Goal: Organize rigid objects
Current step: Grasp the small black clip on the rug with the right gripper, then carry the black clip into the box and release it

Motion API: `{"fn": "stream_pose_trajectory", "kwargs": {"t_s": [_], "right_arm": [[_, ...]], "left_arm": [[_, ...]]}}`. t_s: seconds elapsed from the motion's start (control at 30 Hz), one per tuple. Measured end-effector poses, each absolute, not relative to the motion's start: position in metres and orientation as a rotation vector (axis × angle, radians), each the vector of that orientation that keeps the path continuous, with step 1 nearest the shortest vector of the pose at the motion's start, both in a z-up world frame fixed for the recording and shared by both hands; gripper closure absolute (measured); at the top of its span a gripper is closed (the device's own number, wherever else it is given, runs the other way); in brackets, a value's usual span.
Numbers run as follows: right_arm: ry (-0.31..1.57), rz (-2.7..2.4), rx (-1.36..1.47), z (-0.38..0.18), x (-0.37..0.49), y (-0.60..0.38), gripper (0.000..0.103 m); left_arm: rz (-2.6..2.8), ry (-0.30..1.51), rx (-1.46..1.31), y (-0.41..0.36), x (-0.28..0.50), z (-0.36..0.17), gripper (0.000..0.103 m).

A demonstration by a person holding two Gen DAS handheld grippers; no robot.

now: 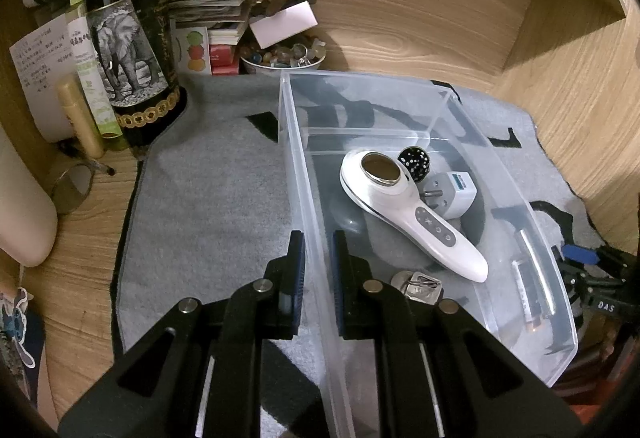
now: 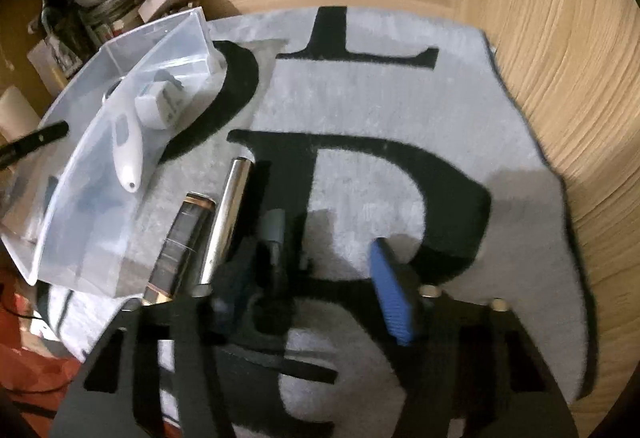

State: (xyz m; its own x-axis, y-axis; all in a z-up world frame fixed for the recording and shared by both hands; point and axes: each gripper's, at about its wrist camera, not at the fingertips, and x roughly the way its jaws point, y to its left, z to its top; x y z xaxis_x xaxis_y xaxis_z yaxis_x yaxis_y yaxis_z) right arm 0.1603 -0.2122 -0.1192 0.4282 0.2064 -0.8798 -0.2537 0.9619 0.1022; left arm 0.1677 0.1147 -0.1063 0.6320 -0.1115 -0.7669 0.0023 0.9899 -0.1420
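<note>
Left wrist view: my left gripper straddles the near left wall of the clear plastic bin, one finger outside it and one inside, closed on that wall. Inside the bin lie a white handheld device with a round metal head, a black speckled ball just behind it, a white plug adapter touching its right side, and a small metal piece right beside my inner finger. The bin sits on a grey mat with black lettering. A dark wine bottle with an elephant label stands well off to the left, and a bowl of stones sits behind the bin.

On the right wrist view, my right gripper has its fingers wide apart over the mat, holding nothing. A battery and a shiny metal cylinder lie side by side just beside my left finger, between it and the bin's outer wall. The view is blurred.
</note>
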Motion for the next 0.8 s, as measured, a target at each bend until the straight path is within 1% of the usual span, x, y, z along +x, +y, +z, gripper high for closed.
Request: {"fn": "stream_pose_trajectory", "kwargs": {"t_s": [0.03, 0.07, 0.47, 0.8], "right_arm": [[1.088, 0.289, -0.044, -0.119, 0.160, -0.212, 0.069], [1.087, 0.292, -0.040, -0.119, 0.160, -0.211, 0.077], [0.993, 0.299, -0.046, -0.100, 0.161, -0.199, 0.077], [0.843, 0.341, -0.105, -0.056, 0.177, -0.172, 0.077]], "left_arm": [[-0.065, 0.886, -0.133, 0.115, 0.169, -0.106, 0.092], [-0.065, 0.887, -0.136, 0.116, 0.169, -0.107, 0.092], [-0.068, 0.885, -0.145, 0.116, 0.167, -0.106, 0.092], [-0.081, 0.885, -0.159, 0.119, 0.166, -0.107, 0.092]]}}
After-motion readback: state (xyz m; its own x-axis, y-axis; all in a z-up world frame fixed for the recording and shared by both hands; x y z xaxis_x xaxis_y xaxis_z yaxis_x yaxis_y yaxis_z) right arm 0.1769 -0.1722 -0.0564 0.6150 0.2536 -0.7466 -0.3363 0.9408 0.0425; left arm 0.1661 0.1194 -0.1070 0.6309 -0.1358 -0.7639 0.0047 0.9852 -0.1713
